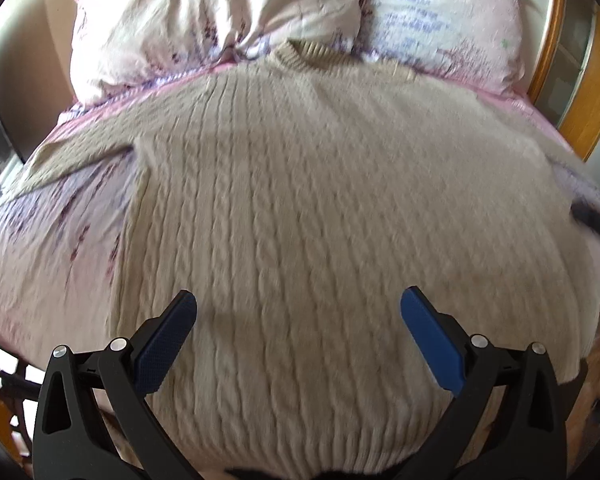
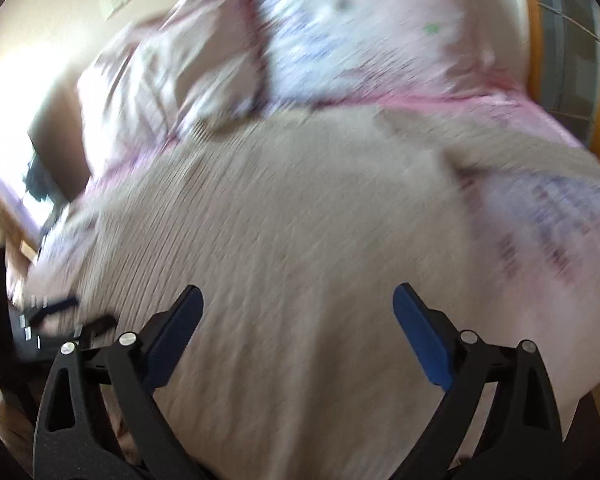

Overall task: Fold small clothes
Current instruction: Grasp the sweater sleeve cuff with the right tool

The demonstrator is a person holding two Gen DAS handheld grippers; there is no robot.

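Bedspread [image 1: 48, 248] carries the sweater [image 1: 300, 200] flat, collar at twelve o'clock, ready for folding; left claw [image 1: 299, 312] and right claw [image 2: 298, 304] both gape wide, empty

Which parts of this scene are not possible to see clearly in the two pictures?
- Sweater hem: left wrist view, cut off by the bottom edge behind the left gripper.
- Its sleeve on the picture's right: left wrist view, running off toward the edge, blurred.
- Knit pattern and pillow print: right wrist view, smeared by motion blur.
- Dark object at the right edge: left wrist view, blurred and cut off.
- Whether the right gripper touches the sweater: unclear, blur.
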